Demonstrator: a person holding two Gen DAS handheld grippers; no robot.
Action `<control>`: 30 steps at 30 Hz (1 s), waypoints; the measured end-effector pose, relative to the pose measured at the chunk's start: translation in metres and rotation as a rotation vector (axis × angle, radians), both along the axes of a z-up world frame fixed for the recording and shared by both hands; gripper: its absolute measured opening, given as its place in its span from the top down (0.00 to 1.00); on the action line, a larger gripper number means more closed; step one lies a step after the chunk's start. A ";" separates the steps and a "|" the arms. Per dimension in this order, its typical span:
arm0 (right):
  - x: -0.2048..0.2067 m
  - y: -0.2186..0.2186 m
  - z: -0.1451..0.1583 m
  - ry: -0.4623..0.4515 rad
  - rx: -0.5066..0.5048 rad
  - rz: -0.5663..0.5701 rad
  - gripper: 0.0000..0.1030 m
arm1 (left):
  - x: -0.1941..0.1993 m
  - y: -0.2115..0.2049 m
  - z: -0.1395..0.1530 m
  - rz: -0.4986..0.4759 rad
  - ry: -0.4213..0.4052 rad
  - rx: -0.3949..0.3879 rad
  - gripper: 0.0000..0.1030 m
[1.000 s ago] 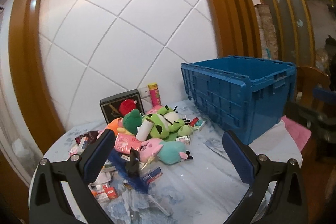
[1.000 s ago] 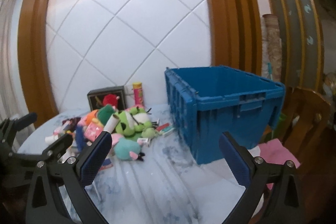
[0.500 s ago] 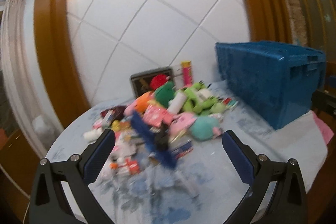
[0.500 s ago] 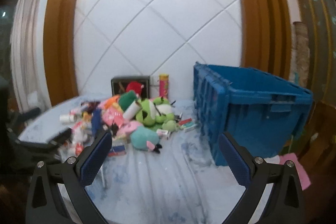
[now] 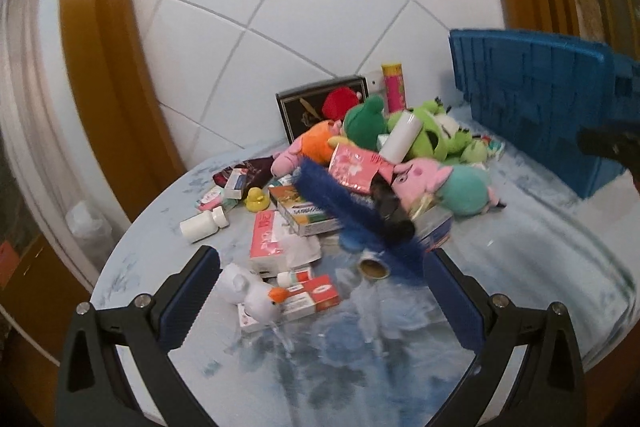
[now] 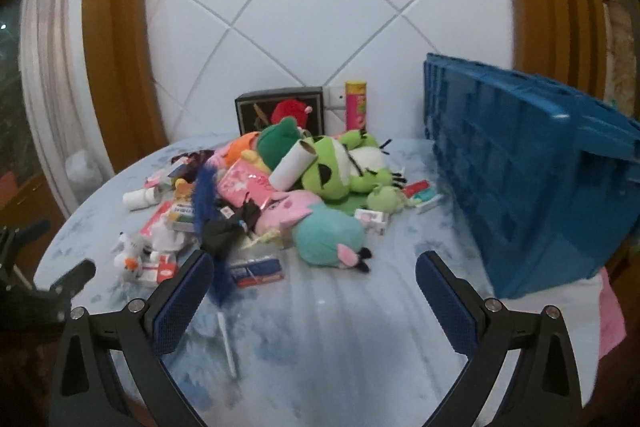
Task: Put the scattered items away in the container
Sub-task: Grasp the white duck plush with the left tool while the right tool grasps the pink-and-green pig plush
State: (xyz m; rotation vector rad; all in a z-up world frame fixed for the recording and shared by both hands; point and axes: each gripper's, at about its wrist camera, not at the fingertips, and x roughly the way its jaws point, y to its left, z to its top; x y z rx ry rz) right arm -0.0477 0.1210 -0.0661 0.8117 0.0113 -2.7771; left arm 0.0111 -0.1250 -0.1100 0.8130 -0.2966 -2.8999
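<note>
Right wrist: ribbed blue crate [image 6: 532, 187] beside jumbled toys [image 6: 320, 179]; both jaws released.

From my left wrist view the blue crate [image 5: 532, 99] is cut off at the right edge and smeared with blur, its inside hidden from both cameras, while the print on the small boxes [image 5: 308, 297] stays unreadable and the black item [image 6: 218, 233] in the pile is too blurred to identify.

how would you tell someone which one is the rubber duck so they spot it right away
Start at the toy pile left of the blue crate, then go to its left edge. The duck sits on the table just behind the lying white bottle, the only small all-yellow thing there.
</note>
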 end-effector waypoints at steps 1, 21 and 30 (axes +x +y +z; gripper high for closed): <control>-0.008 -0.008 -0.003 -0.007 -0.001 0.001 0.01 | -0.005 -0.007 -0.003 -0.006 -0.009 -0.004 0.00; -0.081 -0.121 -0.113 -0.288 0.017 0.295 0.04 | -0.059 -0.090 -0.082 -0.047 -0.183 -0.005 0.00; -0.095 -0.133 -0.140 -0.358 0.019 0.348 0.07 | -0.075 -0.122 -0.099 -0.126 -0.224 0.029 0.00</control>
